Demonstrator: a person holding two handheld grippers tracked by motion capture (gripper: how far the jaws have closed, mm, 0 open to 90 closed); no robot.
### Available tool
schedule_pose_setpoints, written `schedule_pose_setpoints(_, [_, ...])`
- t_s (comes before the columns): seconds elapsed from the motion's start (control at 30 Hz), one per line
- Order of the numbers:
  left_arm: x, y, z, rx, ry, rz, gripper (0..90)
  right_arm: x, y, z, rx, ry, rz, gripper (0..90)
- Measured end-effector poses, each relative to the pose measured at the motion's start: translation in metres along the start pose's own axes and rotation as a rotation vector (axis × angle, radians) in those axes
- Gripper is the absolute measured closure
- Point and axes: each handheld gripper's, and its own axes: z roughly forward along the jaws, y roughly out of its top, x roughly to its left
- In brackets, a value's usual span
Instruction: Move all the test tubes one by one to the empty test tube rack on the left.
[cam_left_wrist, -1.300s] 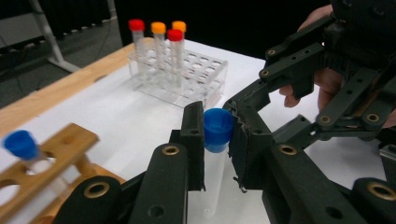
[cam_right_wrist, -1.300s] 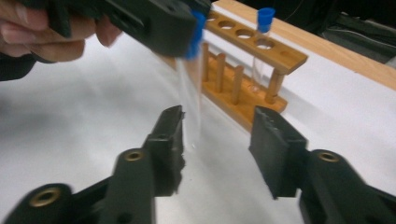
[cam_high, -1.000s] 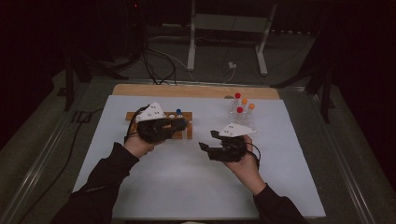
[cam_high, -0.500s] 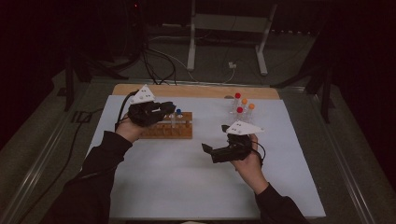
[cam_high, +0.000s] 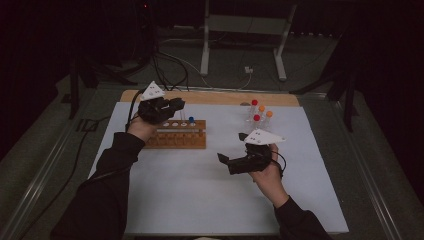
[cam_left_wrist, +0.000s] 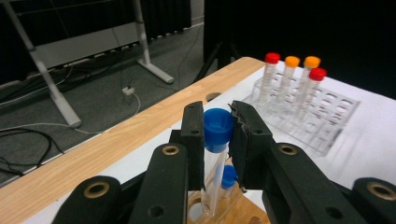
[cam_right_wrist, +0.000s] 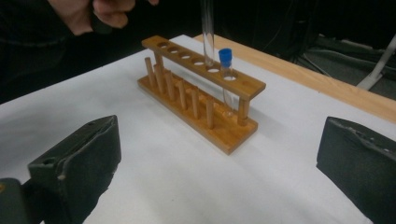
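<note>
A person stands at a white-covered table. Their left gripper (cam_left_wrist: 217, 140) pinches a blue-capped tube (cam_left_wrist: 217, 128) just under the cap, holding it upright so its lower end can drop into a hole of the wooden rack (cam_right_wrist: 201, 91), beside a second blue-capped tube (cam_right_wrist: 226, 65) already seated there. The right gripper (cam_high: 235, 162) hovers apart, jaws spread and empty. Red- and orange-capped tubes (cam_left_wrist: 292, 77) wait in a clear rack (cam_left_wrist: 327, 121) nearby.

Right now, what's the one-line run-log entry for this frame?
left gripper: shut on blue-capped tube above wooden rack | right gripper: open, empty | clear rack: four capped tubes
</note>
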Motion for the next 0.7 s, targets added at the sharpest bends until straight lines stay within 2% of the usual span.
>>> schedule_pose_setpoints(0.07, [0.002,-0.004,0.003,-0.002,0.001,-0.015,77.2,0.0,0.0,-0.001,-0.004,0.002,0.003,0.0])
schedule_pose_setpoints(0.2, [0.003,-0.012,0.009,0.002,0.007,-0.013,77.2,-0.001,0.0,-0.001,-0.014,0.001,-0.001,0.0])
schedule_pose_setpoints(0.37, [0.001,-0.022,0.018,0.024,-0.001,-0.031,77.2,-0.001,-0.001,-0.002,-0.041,0.001,-0.041,0.0])
schedule_pose_setpoints(0.47, [0.0,-0.027,0.022,0.034,0.001,-0.028,77.3,-0.001,-0.001,-0.003,-0.069,0.028,-0.067,0.0])
schedule_pose_setpoints(0.53, [-0.001,-0.03,0.024,0.04,0.002,-0.028,77.2,-0.002,-0.001,-0.003,-0.075,0.028,-0.085,0.0])
schedule_pose_setpoints(0.7, [0.0,-0.038,0.027,0.055,0.002,-0.036,77.2,-0.001,-0.001,-0.003,-0.081,0.028,-0.101,0.0])
